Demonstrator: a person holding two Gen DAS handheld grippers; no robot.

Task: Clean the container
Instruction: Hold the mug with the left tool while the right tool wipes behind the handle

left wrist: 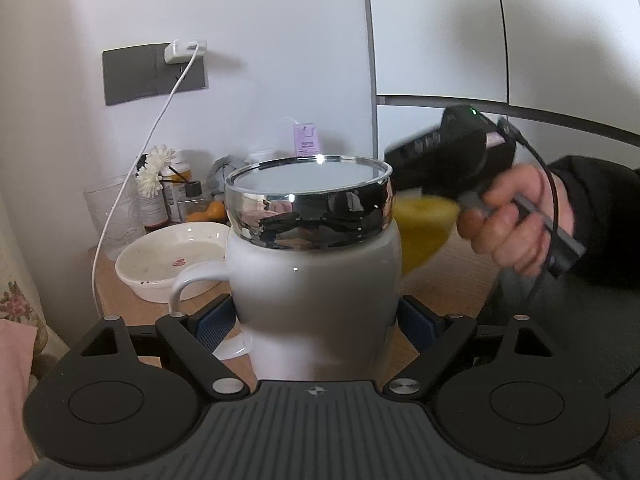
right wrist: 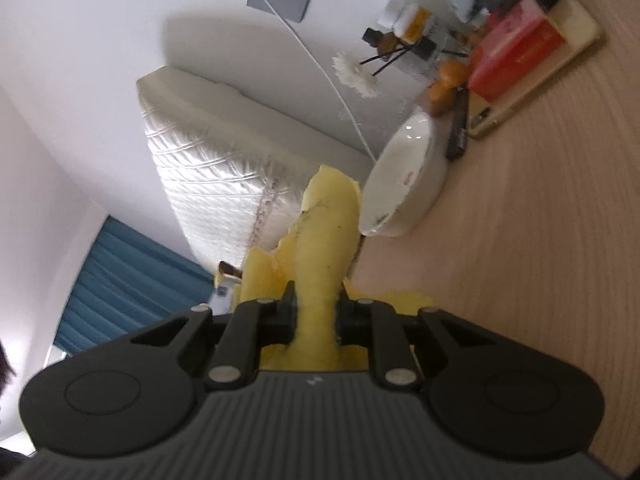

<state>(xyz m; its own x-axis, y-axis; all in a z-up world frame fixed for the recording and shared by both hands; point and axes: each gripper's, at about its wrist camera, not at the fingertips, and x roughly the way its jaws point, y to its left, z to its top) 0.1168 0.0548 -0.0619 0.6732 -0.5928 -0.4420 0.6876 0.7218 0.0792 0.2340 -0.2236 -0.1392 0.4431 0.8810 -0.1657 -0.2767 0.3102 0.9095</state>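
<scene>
Left wrist view: mug, white ceramic with a broad mirror-chrome rim band [left wrist: 312, 248], sits between your left gripper [left wrist: 316, 316] fingers, which press in on its lower body from both sides; its looped handle points left.
Mug position: it stands upright in front of the white shallow bowl [left wrist: 176, 256]; whether its base rests on the wooden tabletop [left wrist: 448, 272] or is lifted I cannot tell.
Mug handling: judge it stiff, glazed and slippery, fairly heavy, and breakable if it slides. Hold the wide lower body as now, or hook the handle; avoid the chrome band, which looks slickest.
Sponge from here: the yellow soft sponge [left wrist: 424, 228] hangs just right of the chrome band, under your right gripper [left wrist: 420, 188], blurred.
Right wrist view: your right gripper [right wrist: 316, 316] is pinched tight on the sponge [right wrist: 324, 240], squeezing it narrow between the fingers.
Sponge handling: soft, light, torn at the far edge and marked with dark specks; it will fold under pressure, so press it flat.
Bowl from here: the bowl [right wrist: 404, 184] lies just beyond the sponge tip; the mug is out of sight.
</scene>
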